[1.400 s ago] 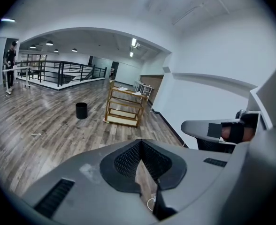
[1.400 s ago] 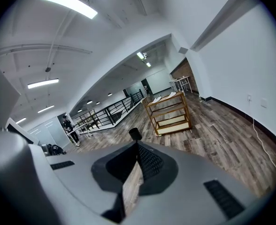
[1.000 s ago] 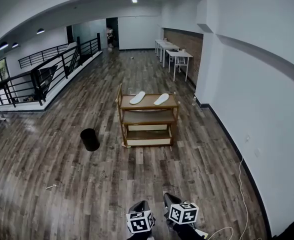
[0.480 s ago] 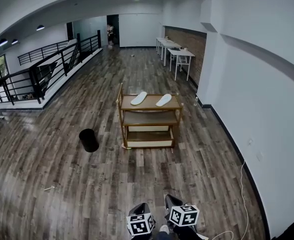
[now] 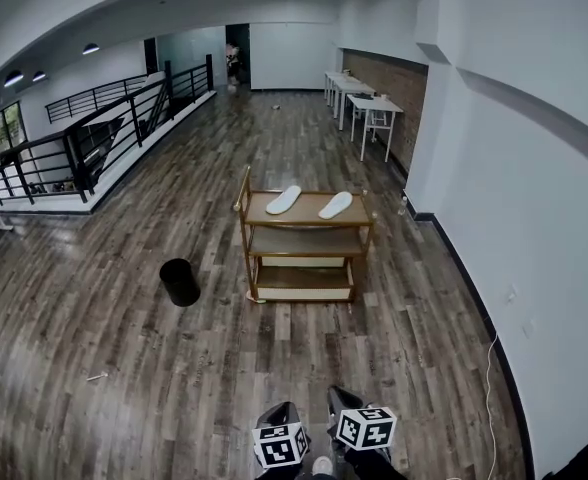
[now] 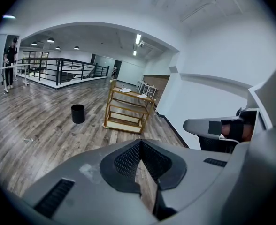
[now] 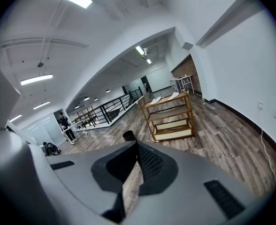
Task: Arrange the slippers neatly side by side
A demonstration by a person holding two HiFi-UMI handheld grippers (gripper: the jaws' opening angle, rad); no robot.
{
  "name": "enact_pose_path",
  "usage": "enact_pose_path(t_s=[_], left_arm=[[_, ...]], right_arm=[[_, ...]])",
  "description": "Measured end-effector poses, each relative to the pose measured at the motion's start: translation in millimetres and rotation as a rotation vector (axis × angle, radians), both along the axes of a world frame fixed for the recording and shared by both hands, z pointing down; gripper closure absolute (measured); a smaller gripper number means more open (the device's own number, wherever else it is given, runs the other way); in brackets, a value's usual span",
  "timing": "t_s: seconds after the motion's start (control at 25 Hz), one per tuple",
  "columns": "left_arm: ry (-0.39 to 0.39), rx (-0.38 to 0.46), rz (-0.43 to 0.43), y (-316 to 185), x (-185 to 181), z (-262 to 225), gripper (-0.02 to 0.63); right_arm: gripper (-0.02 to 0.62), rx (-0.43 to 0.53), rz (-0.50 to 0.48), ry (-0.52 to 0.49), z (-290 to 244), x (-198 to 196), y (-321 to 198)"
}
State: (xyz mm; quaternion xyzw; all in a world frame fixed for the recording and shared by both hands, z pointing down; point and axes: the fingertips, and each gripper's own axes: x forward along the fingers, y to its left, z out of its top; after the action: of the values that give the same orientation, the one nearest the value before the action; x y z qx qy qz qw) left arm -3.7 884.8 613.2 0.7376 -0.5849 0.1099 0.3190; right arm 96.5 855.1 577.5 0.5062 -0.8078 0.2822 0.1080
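Two white slippers (image 5: 283, 200) (image 5: 335, 205) lie apart on the top shelf of a wooden three-tier cart (image 5: 305, 249), both angled to the right. The cart stands far ahead of me in the middle of the floor. My left gripper (image 5: 279, 414) and right gripper (image 5: 342, 401) show at the bottom edge of the head view, side by side, well short of the cart. In the left gripper view the jaws (image 6: 139, 143) are shut on nothing, and the cart (image 6: 126, 111) is far off. The right gripper (image 7: 137, 144) is shut and empty too, with the slippers (image 7: 157, 99) small in the distance.
A black bin (image 5: 179, 280) stands on the wood floor left of the cart. A black railing (image 5: 84, 153) runs along the left side, and a white wall (image 5: 534, 228) closes the right. White tables (image 5: 366, 113) stand at the back right. A person (image 6: 9, 62) stands far left.
The cart and bin have drawn slightly nearer and lower in the head view as I move forward. Both grippers stay together at the bottom edge, shut.
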Motion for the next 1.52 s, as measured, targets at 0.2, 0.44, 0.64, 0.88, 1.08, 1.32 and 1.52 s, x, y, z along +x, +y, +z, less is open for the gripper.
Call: enact_pose_path(t_s=[0.2,0.44,0.64,0.88,1.08,1.32,1.52], left_arm=[[0.0,0.005,0.002,-32.3,15.1,-1.6,0.604],[-0.003,0.001,-0.01,-67.7,28.8,-0.6,0.604],[0.007,0.005,-0.024,-88.7,39.6,-1.5,0.604],[0.005,0.006,-0.035,-109.0,40.1,-1.5,0.606],[0.01,0.003,-0.031,-135.1,37.9,-2.3,0.606],[0.0,0.018,0.001,-183.4,27.3,-9.5,0.606],[0.0,0.019,0.021,-215.5,19.4,-9.9,0.604]], right_arm=[[0.598,0.002,0.001,-0.003,-1.6,13.6,-32.9],[0.598,-0.004,-0.005,-0.003,1.0,30.4,-68.3],[0.598,0.004,-0.02,0.004,-1.3,37.9,-92.2],[0.598,0.004,-0.031,-0.003,0.2,37.1,-113.8],[0.598,-0.001,-0.024,-0.001,0.7,34.2,-137.8],[0.598,0.002,-0.007,0.006,-2.6,24.4,-178.6],[0.598,0.005,0.0,0.005,-3.8,12.2,-210.1]])
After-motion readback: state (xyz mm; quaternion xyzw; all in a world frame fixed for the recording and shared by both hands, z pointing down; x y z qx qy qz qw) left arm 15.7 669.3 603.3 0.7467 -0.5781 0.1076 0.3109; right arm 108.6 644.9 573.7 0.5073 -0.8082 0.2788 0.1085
